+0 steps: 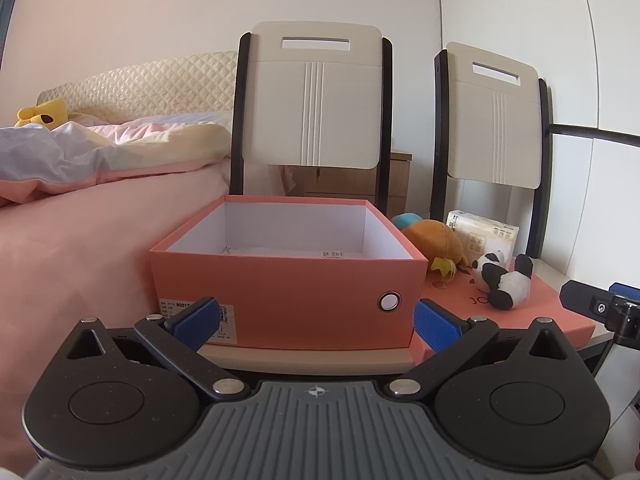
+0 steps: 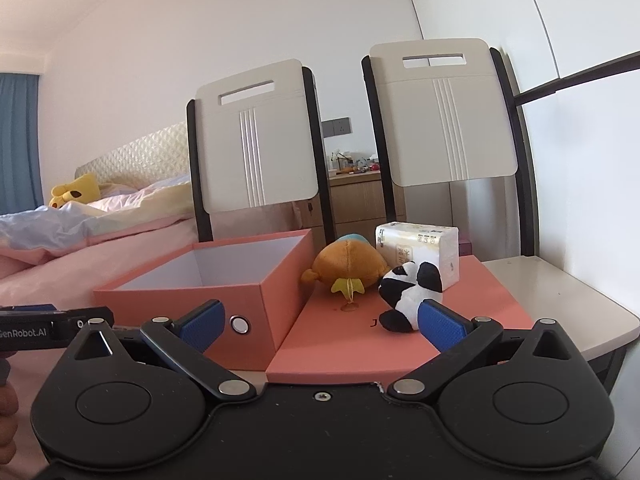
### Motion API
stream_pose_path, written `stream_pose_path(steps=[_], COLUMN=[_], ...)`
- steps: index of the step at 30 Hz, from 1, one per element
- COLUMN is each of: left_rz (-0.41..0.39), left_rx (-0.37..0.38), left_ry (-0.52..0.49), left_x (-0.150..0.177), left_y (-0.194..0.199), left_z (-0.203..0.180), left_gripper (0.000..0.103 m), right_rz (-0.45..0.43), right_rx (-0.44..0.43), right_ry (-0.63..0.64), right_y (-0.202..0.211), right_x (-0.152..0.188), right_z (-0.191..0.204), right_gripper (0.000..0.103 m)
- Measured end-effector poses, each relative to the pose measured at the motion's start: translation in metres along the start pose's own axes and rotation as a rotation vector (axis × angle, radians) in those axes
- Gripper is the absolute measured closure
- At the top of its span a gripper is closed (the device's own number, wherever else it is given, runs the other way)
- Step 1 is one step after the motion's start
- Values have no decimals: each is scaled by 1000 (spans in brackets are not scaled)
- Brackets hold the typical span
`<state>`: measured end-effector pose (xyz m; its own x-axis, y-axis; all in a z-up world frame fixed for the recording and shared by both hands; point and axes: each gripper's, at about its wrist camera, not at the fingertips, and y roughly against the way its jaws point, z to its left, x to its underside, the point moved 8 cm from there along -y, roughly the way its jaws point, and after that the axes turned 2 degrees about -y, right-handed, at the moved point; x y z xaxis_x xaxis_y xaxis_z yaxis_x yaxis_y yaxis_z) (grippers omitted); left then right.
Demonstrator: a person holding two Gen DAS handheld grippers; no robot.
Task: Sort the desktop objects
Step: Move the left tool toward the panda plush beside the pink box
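While "GenRobot.AI" is showing in white on the left gripper [image 2: 52, 330] at the left edge of the right wrist frame, both tools are hovering with jaws apart, holding nothing. Centre frame, the smooth coral cardboard box [image 1: 286, 280] is sitting open beyond the left gripper's blue ribbed pads [image 1: 200, 320]. The fuzzy panda plush [image 2: 408, 292] is lying on the box lid [image 2: 360, 344] just beyond the right gripper [image 2: 320, 326], beside an orange plush [image 2: 348, 266] and a tissue pack [image 2: 420, 250].

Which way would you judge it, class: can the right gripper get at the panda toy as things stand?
Probably yes: the right gripper is open, the panda toy lies just ahead on the lid, nothing between.
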<state>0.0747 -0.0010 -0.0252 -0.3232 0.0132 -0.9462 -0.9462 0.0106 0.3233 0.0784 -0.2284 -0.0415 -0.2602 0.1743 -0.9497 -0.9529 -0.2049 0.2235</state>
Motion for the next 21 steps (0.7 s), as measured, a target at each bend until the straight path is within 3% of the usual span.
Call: stream_pose_path(steps=[8, 18, 21], left_rz=[-4, -19, -24], left_rx=[14, 11, 9], left_ry=[8, -17, -18], left_x=[-1, -2, -3], left_y=[4, 2, 3], left_z=[-1, 1, 1], left_gripper=[0, 0, 0], right_rz=[-113, -82, -73], right_rx=[-25, 3, -26], right_ry=[10, -21, -31], right_y=[5, 6, 8], right_x=[-1, 4, 4], right_z=[13, -1, 0], right_gripper=[1, 1, 1])
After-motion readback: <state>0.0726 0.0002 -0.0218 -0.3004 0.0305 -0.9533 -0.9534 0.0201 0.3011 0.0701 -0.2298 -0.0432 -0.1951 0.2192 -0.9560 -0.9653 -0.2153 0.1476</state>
